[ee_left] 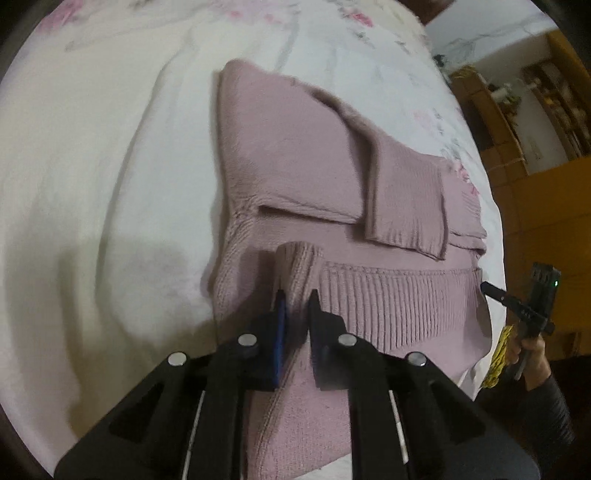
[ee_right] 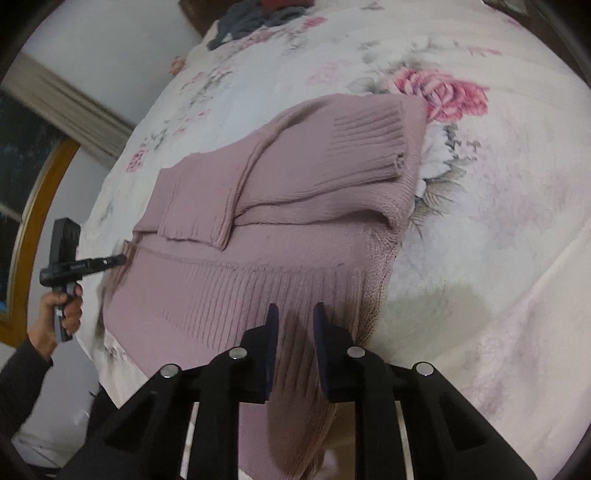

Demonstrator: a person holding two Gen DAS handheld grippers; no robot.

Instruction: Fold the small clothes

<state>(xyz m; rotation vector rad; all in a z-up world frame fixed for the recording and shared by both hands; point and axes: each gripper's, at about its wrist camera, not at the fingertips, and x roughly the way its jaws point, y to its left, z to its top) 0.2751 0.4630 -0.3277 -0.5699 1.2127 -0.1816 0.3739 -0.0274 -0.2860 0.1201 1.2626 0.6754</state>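
A pink knitted sweater point(ee_left: 295, 155) lies on a bed point(ee_left: 92, 147) covered by a white floral sheet, its sleeves folded across the body. In the left wrist view, the left hand-held gripper point(ee_left: 297, 295) at 6 o'clock pinches a raised fold of the ribbed hem point(ee_left: 388, 306), jaws nearly closed on the knit. At 3 o'clock the other gripper's tip touches the hem's far corner. In the right wrist view, the right hand-held gripper point(ee_right: 295, 310) at 6 o'clock grips the hem, fabric hanging between its narrowly parted fingers. A dark pile of clothes point(ee_right: 251, 14) sits at 12 o'clock.
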